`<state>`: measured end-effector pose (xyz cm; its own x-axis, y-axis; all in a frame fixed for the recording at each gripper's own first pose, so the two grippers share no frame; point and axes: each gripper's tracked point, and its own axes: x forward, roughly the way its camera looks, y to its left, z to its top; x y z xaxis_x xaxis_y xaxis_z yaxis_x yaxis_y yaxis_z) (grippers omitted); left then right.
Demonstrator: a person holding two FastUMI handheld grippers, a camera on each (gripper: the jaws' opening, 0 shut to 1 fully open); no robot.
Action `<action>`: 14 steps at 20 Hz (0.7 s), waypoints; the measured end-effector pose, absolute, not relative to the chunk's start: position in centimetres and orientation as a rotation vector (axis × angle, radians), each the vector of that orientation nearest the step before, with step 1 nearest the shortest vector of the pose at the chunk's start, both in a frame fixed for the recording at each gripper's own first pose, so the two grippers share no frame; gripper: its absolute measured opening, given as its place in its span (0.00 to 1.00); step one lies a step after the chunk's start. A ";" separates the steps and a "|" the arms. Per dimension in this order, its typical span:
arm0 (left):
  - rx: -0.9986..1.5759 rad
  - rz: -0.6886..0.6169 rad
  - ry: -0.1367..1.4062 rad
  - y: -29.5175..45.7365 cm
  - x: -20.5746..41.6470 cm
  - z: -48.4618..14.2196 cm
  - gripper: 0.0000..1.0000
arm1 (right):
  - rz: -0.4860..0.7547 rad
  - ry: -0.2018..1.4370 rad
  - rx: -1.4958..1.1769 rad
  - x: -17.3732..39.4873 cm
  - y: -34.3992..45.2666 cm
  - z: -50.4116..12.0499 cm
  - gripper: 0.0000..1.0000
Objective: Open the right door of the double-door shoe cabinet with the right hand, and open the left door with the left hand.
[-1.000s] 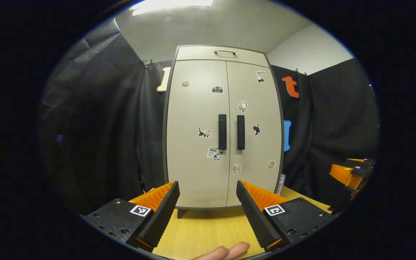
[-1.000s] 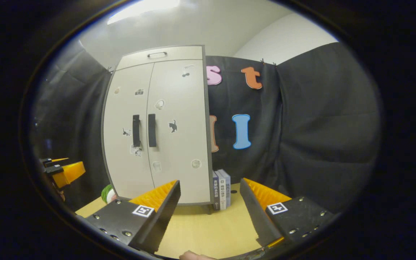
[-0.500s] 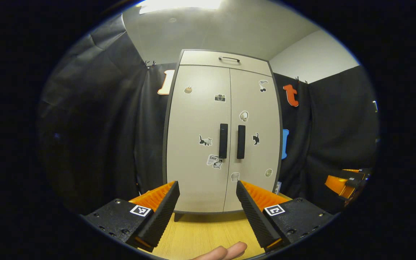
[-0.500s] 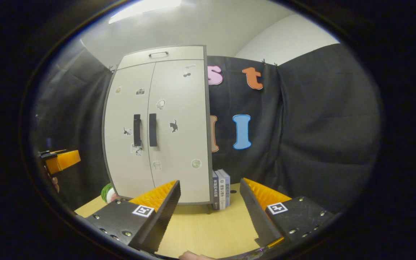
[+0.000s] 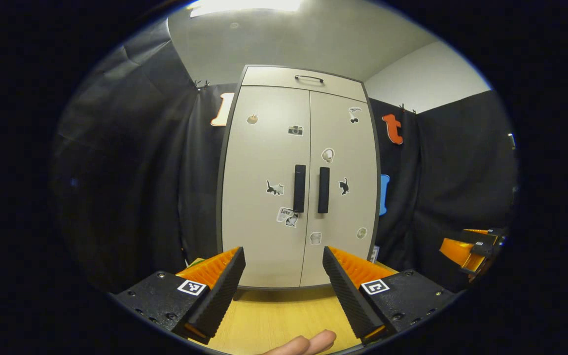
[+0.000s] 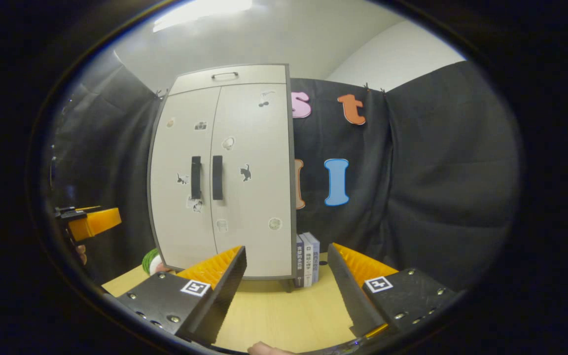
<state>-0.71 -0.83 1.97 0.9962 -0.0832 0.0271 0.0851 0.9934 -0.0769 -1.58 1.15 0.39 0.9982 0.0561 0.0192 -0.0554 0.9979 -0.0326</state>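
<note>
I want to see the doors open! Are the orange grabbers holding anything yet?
Nothing yet. The left gripper and right gripper are both open, short of the cabinet's black handles.

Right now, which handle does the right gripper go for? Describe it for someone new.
Find the beige cabinet standing on the wooden table. Two black vertical handles sit side by side at its centre seam. Take the right handle, the one next to the black cat sticker.
</note>
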 end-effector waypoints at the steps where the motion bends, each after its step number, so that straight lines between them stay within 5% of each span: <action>1: -0.082 -0.084 -0.028 -0.7 -0.8 1.9 0.98 | 0.055 -0.021 -0.035 -1.4 1.1 0.3 0.98; 14: -0.031 -0.133 -0.039 -0.8 -0.6 -1.3 0.98 | 0.058 0.017 0.006 5.1 4.1 -1.1 0.98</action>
